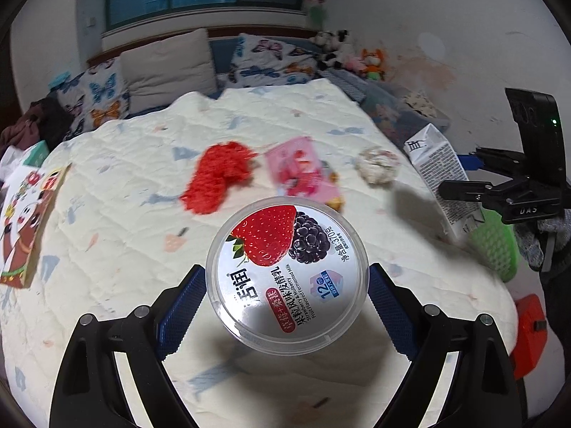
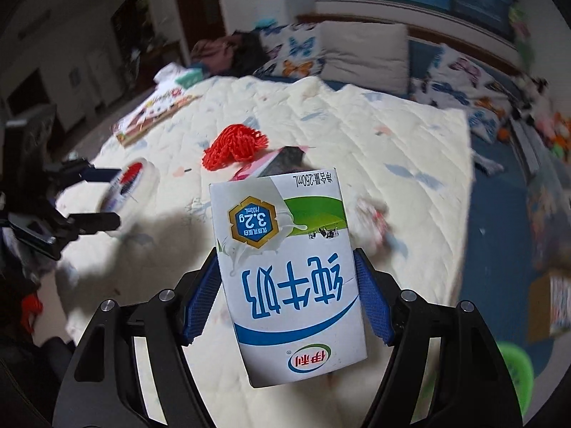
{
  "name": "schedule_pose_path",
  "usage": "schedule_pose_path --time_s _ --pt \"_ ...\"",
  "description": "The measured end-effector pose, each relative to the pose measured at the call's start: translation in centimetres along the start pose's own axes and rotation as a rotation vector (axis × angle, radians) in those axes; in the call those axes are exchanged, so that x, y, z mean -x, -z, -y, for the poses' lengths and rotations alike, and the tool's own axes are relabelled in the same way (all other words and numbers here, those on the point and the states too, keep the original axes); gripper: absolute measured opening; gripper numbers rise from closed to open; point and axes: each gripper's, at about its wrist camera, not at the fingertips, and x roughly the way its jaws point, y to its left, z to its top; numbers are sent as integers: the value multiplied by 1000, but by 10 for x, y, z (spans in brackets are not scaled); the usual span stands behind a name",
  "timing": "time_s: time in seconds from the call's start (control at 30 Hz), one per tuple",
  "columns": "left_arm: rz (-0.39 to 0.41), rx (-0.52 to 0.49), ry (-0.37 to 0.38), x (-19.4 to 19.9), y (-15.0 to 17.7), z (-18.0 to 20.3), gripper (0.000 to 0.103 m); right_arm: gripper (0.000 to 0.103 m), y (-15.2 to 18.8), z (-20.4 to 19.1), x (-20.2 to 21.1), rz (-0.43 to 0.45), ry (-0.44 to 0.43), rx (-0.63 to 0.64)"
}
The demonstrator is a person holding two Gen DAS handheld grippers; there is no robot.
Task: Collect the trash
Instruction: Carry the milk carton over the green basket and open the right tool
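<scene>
The yogurt tub [image 1: 287, 274] is clamped between the wide-set left gripper [image 1: 287, 294] pads above the quilt [image 1: 125, 196]. The milk carton [image 2: 289, 278] is gripped by the right gripper [image 2: 287, 292]. At 12 o'clock, the pink packet [image 2: 249, 173] is largely hidden; the crumpled wrapper [image 2: 371, 221] at 2 o'clock is blurred.

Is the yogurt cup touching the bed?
Apart. The left wrist view shows the yogurt cup held up between the left gripper's pads, its shadow on the quilt below.

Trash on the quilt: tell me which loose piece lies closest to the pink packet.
The red foam net, crumpled just left of the pink packet and nearly touching it. The crumpled paper ball lies farther off on the packet's right, with bare quilt between.
</scene>
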Motion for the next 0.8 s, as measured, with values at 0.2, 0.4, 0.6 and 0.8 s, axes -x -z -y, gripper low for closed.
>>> schedule_pose_path --time_s 0.2,0.4,0.6,0.8 --pt "-2 -86 71 0 -2 45 87 71 53 36 53 14 116 -174" --pt "-19 -155 148 -11 -5 96 87 72 128 100 91 -34 294 -389" --pt "-40 -217 183 -25 -11 136 87 72 186 162 92 -110 380 -563" --pt "-63 -250 193 -38 -17 163 87 72 204 189 70 -164 389 -628"
